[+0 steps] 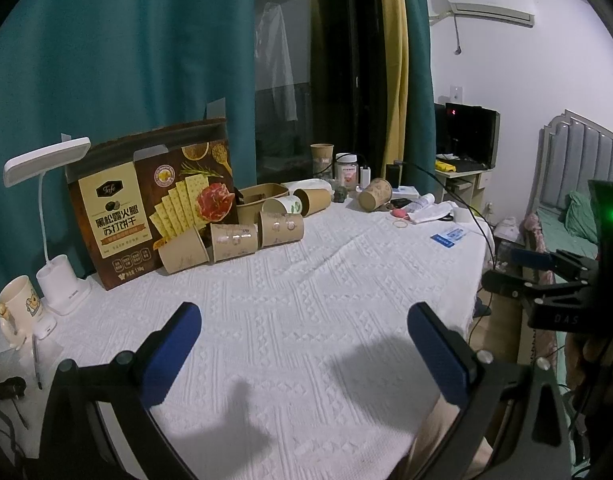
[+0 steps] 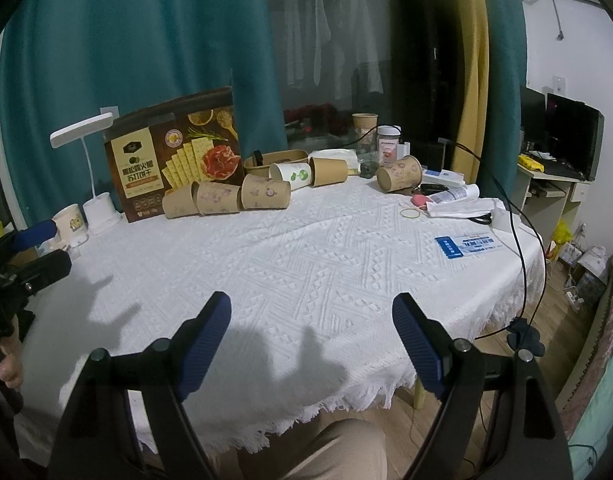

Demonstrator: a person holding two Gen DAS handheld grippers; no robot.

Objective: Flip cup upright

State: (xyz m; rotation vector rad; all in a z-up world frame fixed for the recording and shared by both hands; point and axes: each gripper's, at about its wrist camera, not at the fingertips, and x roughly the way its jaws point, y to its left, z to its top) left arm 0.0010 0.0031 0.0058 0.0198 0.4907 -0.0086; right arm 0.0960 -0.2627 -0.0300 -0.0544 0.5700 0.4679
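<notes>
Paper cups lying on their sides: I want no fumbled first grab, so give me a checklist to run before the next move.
1. Left gripper open, nothing held: ok.
2. Right gripper open, nothing held: ok.
3. Lone tipped cup apart from the others: ok.
4. Three-cup row packed close against each other, poor finger room: not ok.
5. Black cable draped over the tablecloth near the lone cup: not ok.
6. Cups empty: cannot tell.

A home bedroom: a grey padded headboard (image 1: pixel 578 168) with bedding stands beside teal curtains (image 1: pixel 118 60), a white wall air conditioner (image 1: pixel 482 8) (mounted high) and a white-clothed table (image 2: pixel 306 248).
</notes>
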